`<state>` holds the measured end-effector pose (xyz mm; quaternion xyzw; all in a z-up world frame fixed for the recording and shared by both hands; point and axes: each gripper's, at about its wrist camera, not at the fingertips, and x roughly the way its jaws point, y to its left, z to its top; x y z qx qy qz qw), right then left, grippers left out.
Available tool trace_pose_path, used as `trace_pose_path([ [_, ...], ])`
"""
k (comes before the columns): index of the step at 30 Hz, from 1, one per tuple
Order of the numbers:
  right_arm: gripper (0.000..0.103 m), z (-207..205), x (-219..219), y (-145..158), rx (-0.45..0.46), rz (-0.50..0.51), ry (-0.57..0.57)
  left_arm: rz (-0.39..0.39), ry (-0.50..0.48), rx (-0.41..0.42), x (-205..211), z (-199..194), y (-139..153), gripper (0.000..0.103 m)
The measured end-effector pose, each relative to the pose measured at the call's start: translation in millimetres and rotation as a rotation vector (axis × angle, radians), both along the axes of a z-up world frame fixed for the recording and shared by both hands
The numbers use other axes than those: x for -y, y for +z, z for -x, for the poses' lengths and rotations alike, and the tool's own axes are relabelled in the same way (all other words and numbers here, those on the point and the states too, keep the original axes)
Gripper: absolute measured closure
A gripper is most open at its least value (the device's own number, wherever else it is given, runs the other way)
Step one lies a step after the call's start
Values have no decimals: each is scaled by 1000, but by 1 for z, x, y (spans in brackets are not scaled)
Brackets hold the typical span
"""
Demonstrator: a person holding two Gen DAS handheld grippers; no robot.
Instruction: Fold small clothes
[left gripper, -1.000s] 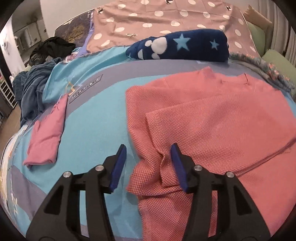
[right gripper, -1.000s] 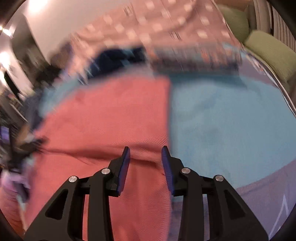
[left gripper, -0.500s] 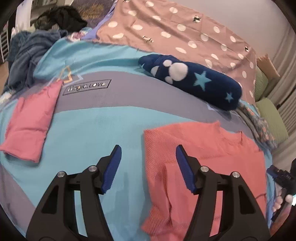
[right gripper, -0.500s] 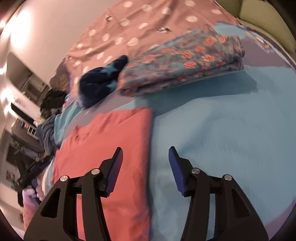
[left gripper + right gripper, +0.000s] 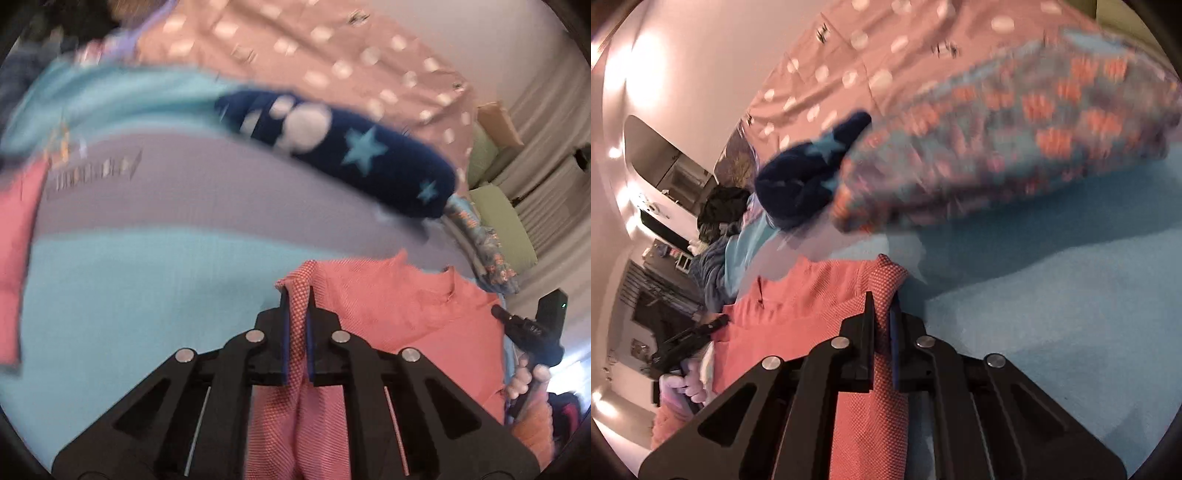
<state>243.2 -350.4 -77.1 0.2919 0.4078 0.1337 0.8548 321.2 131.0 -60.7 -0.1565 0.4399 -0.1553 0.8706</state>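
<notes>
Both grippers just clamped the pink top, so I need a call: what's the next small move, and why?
Probably lift both corners together and carry them toward the hem. The left gripper and right gripper are each shut on a top corner of the pink top, still lying flat on the bed.

Two grippers are seen: the left gripper point(image 5: 296, 295) and the right gripper point(image 5: 882, 301). One coral shirt point(image 5: 399, 306) is counted, one navy star-print item point(image 5: 369, 162), one floral bundle point(image 5: 1015, 129), and apparently one folded pink garment point(image 5: 14, 229), blurred.
</notes>
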Motion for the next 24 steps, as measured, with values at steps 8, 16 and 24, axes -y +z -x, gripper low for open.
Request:
trace_pose_path([
  [8,82,7,2,-12,-59,58,-46,-49,54,-19,-14,7,-21,74],
  [16,75,109,12,32,71,266,-98,-25,91,85,-63,87,12,59],
  [24,34,245,-6,68,268,437,-358,-11,34,164,-60,213,21,32],
])
